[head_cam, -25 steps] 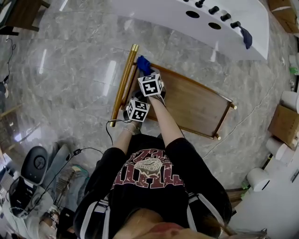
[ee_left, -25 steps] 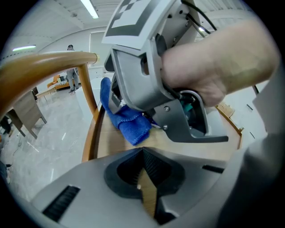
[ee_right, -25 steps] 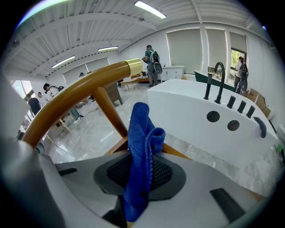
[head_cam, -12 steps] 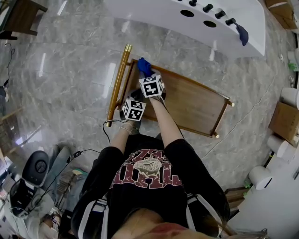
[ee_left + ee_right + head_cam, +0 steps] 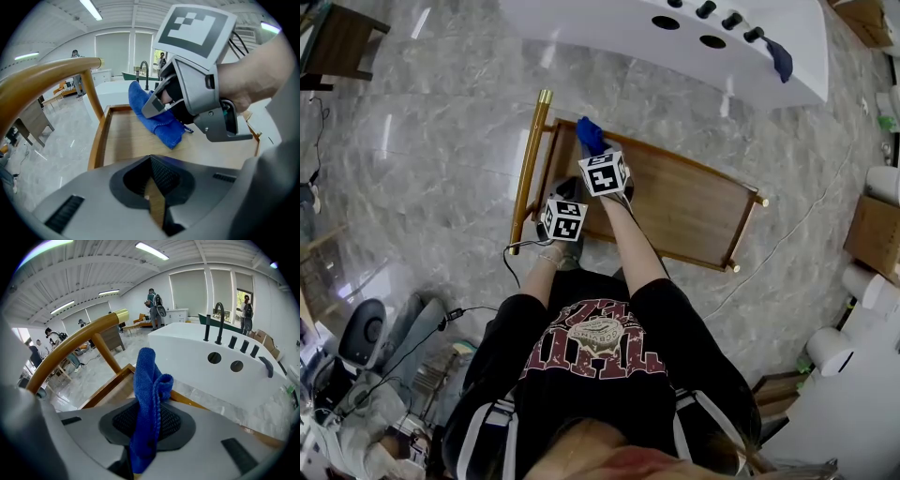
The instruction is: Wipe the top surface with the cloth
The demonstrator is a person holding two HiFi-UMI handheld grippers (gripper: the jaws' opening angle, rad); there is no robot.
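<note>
The right hand-held gripper [image 5: 145, 446] is pinching the blue cloth [image 5: 589, 133] onto the table's [image 5: 694, 211] far handle-end corner, wiping probably just beginning; next, sweeping along the top. The left hand-held gripper [image 5: 154, 204] is hovering, seemingly closed, empty.

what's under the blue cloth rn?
Only the cart's wooden top surface. The blue cloth, shut in the right gripper, appears to rest its lower end on it. The wood directly beneath the cloth is covered.
</note>
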